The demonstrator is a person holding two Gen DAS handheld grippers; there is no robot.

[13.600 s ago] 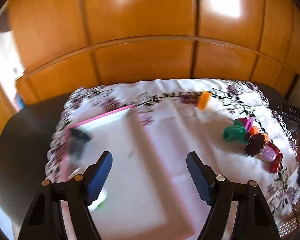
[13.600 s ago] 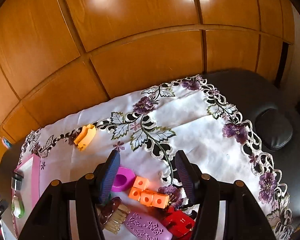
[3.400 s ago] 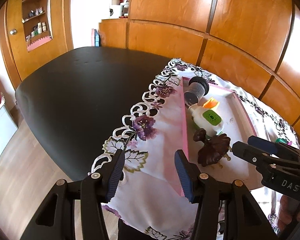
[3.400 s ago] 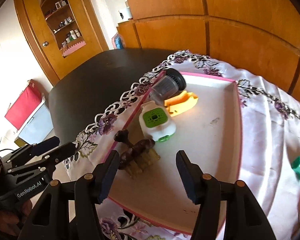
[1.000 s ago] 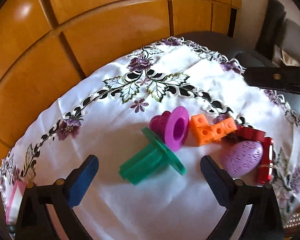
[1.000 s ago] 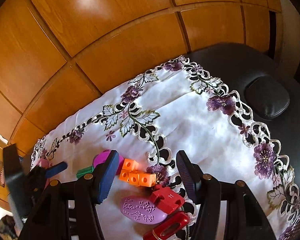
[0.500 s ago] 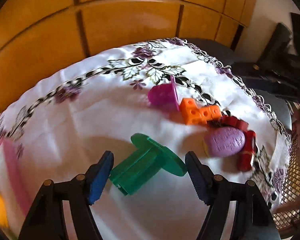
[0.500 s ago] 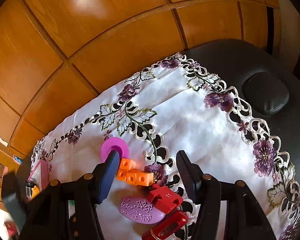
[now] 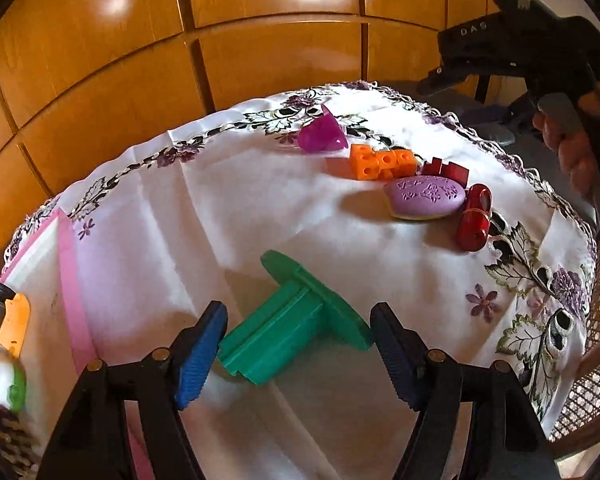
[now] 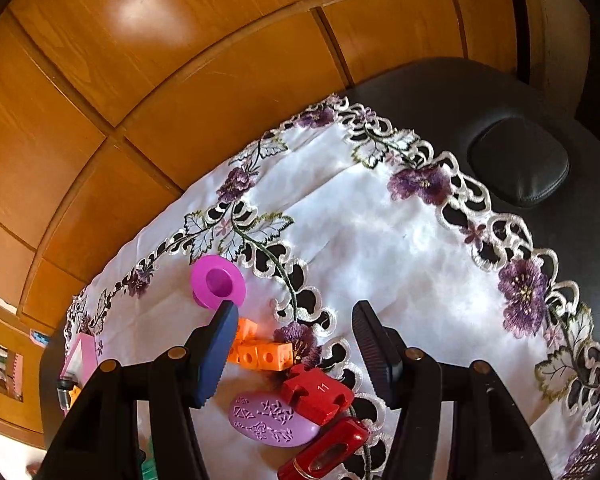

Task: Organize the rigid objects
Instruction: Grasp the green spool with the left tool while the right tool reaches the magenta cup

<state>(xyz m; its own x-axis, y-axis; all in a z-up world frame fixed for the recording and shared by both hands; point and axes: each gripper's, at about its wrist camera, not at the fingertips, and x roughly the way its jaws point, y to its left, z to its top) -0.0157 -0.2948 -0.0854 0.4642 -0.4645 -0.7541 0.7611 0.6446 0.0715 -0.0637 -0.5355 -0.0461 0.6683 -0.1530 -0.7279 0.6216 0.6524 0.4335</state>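
Only my left wrist view showed the green spool between the left gripper's wide-open jaws; the right gripper's jaws gaped empty.

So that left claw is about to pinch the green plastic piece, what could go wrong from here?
The green flanged piece lies tilted between the open left gripper. Its round flange sits near the right finger while the ribbed stem points to the left one, so closing may twist it or let it slip.

The embroidered tablecloth is creased beneath it; the fingers might snag the fabric.

A drag could nudge the purple oval piece and red piece.
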